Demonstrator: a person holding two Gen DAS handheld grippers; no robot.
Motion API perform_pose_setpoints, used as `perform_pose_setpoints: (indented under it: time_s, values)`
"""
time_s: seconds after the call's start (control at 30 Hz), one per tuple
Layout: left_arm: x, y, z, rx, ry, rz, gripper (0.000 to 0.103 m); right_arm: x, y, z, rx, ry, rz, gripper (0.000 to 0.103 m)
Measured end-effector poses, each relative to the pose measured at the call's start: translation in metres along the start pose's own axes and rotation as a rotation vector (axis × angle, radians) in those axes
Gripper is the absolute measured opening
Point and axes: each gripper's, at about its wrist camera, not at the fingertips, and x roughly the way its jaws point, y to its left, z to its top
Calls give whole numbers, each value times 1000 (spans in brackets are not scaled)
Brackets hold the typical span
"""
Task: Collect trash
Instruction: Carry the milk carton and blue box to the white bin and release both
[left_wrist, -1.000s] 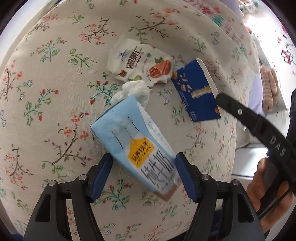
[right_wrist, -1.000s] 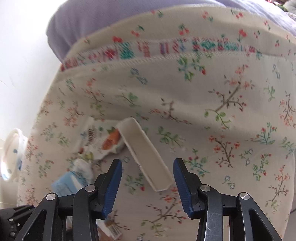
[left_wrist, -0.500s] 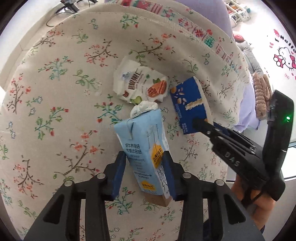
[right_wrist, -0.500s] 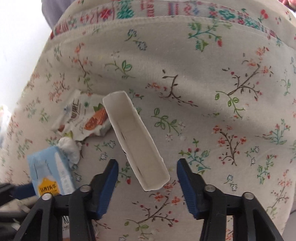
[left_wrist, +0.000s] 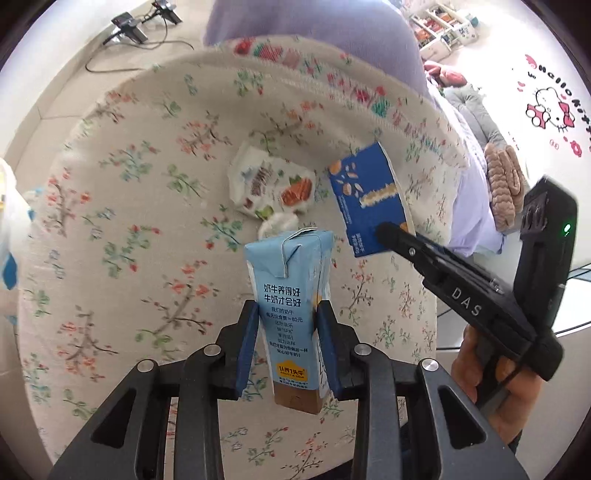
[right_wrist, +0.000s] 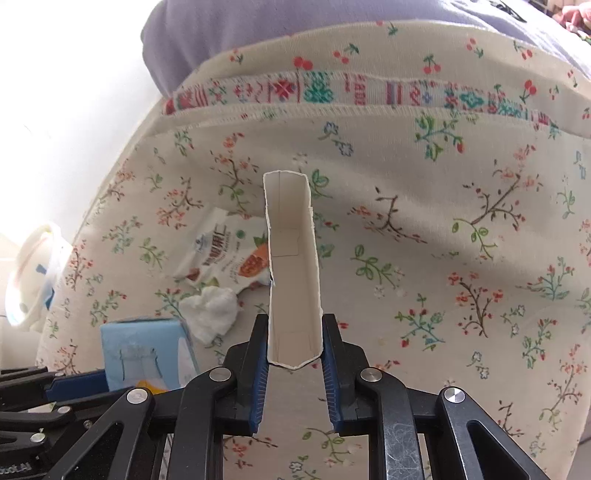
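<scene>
The left gripper (left_wrist: 286, 347) clamps the milk carton (left_wrist: 290, 295) and the right gripper (right_wrist: 294, 350), jaws just closing, pinches the box (right_wrist: 291, 266), both over the bedspread (right_wrist: 443, 221), where the wrapper (right_wrist: 229, 254) and tissue (right_wrist: 210, 310) remain uncollected.

A cream bedcover (left_wrist: 122, 229) printed with small floral sprigs is spread over the bed and is edged by an embroidered band (right_wrist: 332, 92) of red, green and blue motifs, beyond which a lilac fabric (left_wrist: 314, 26) is seen. On the pale floor at the upper left of the left wrist view, black devices with trailing cables (left_wrist: 140, 26) are laid. At the right, a white wall is decorated with a cartoon cat sticker (left_wrist: 550, 107), a brown knitted item (left_wrist: 504, 184) is set near the bed's edge, and shelves (left_wrist: 443, 26) are visible far behind.
</scene>
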Motion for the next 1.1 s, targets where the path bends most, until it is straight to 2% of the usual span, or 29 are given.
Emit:
perform_pose_setpoints:
  time_s: [0.17, 0.33, 0.5, 0.63, 0.77, 0.9, 1.1]
  values:
    - [-42, 24, 9, -45, -66, -4, 34, -12, -5, 3, 16, -31, 13, 23]
    - [-75, 49, 21, -102, -125, 36, 34, -18, 0, 2, 8, -53, 31, 23]
    - [-112, 88, 32, -171, -188, 67, 35, -17, 18, -2, -23, -56, 87, 23]
    - [-150, 134, 35, -265, -254, 82, 35, -15, 34, -4, -49, -62, 110, 23]
    - [-181, 180, 33, -349, -305, 159, 35, -17, 47, -5, -49, -61, 175, 23]
    - [-195, 219, 26, -415, -306, 220, 35, -13, 72, -8, -68, -45, 247, 23]
    - [-197, 254, 20, -420, -287, 320, 35, 6, 120, -8, -120, -2, 288, 23]
